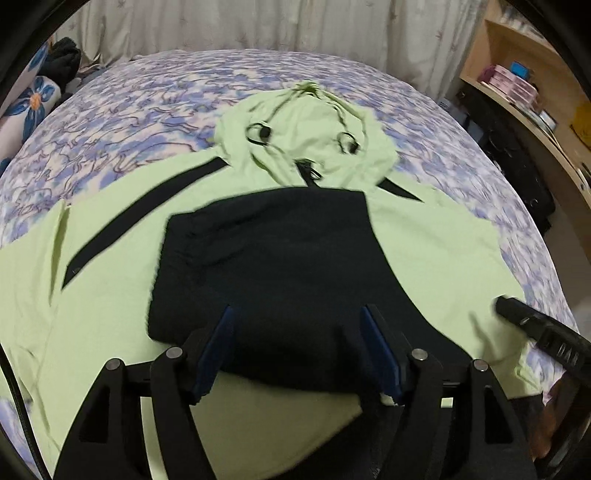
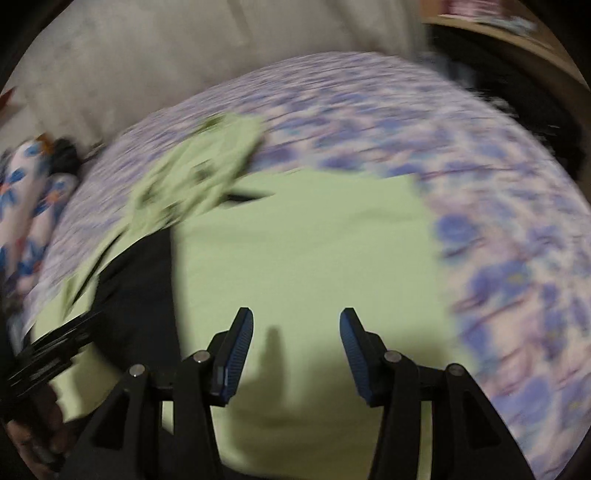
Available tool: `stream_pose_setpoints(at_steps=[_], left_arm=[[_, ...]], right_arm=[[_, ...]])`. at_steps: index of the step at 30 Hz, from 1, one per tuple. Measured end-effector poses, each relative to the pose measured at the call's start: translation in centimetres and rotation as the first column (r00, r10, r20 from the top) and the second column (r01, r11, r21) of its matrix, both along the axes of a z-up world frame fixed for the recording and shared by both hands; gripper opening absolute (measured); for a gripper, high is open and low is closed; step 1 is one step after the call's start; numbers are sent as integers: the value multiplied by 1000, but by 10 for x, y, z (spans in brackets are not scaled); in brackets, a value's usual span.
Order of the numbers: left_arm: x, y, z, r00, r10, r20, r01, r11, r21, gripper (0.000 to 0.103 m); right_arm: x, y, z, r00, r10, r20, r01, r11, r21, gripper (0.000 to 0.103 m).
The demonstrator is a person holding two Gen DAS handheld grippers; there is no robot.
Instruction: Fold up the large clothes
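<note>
Bed [image 1: 155, 99]: we see it covered by a purple-and-white flowered sheet, filling most of both views. A pale curtain [image 1: 221, 22] hangs behind it.

Jacket [image 1: 436, 243]: we find the light green hooded jacket spread flat on the bed, hood [image 1: 306, 125] toward the curtain, black stripes at the shoulders. A black panel [image 1: 273, 266] lies across its middle, whether a folded part or a separate piece we cannot tell.

Shelf [image 1: 517, 70]: wooden, at the right of the bed, holding small boxes.

Pillow [image 1: 33, 99]: blue-flowered, at the bed's far left, with dark cloth just beside it.

Left gripper [image 1: 299, 343]: we hold it above the black panel, fingers spread wide, gripping nothing.

Right gripper [image 2: 295, 339]: over the green cloth, fingers wide apart, empty; its view is blurred.
</note>
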State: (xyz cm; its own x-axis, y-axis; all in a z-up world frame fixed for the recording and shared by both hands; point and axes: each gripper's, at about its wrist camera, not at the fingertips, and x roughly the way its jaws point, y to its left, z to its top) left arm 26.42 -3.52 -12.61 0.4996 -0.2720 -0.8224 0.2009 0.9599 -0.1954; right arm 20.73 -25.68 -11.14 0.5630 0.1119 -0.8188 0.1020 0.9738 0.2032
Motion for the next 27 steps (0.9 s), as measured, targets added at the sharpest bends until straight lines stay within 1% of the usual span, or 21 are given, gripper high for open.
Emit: stream_pose_setpoints(at_steps=[1,2,4,5,6,7,9,10,12,13,14,19,20,27], left_arm=[[-2,-4,-3,1000,-5,0,5,1000,14,69],[-3,-6,-8,1000,0,-9,1,999,37,69],[0,-3,-22,998,43,-47,-39,995,88,69],[2,1,-28,996,62,-61,-56,993,102,69],[3,7,-32,995,70,-71,-63,993,98,69],[2,12,-34,995,64,-71,-58,995,78,69],[0,16,-33,997,54,-63,-50,997,64,69],[-2,15,-33,997,52,-60,-47,996,70,69],[-5,13,-32,997,52,-51,-47,995,88,69],[-5,11,-32,997,53,-50,-48,995,92,69],[-7,10,-31,997,57,-48,-52,994,97,69],[-10,13,-26,996,72,-48,-67,993,96,69],[-12,13,-24,996,75,-47,-71,993,96,69],[-33,20,-7,995,90,-37,-87,992,94,69]], right_arm=[[1,12,-4,999,29,-14,-30,999,-20,49],[2,18,-8,999,36,-29,-37,999,-37,49],[6,15,-21,997,19,-80,-23,998,-56,49],[6,9,-25,996,3,-94,-8,998,-56,49],[5,1,-28,994,-22,-102,15,998,-66,49],[2,-10,-30,993,-58,-103,49,995,-90,49],[-5,-33,-31,987,-127,-96,113,983,-144,49],[-10,-44,-32,984,-153,-92,139,980,-143,48],[-17,-56,-33,984,-152,-89,145,986,-83,44],[-20,-59,-32,984,-158,-85,152,986,-72,43],[-22,-57,-31,984,-160,-82,153,985,-82,43],[-23,-40,-28,983,-167,-83,149,972,-182,45],[-27,-39,-27,983,-167,-81,150,971,-186,45],[-45,-35,-16,977,-197,-80,189,977,-98,45]])
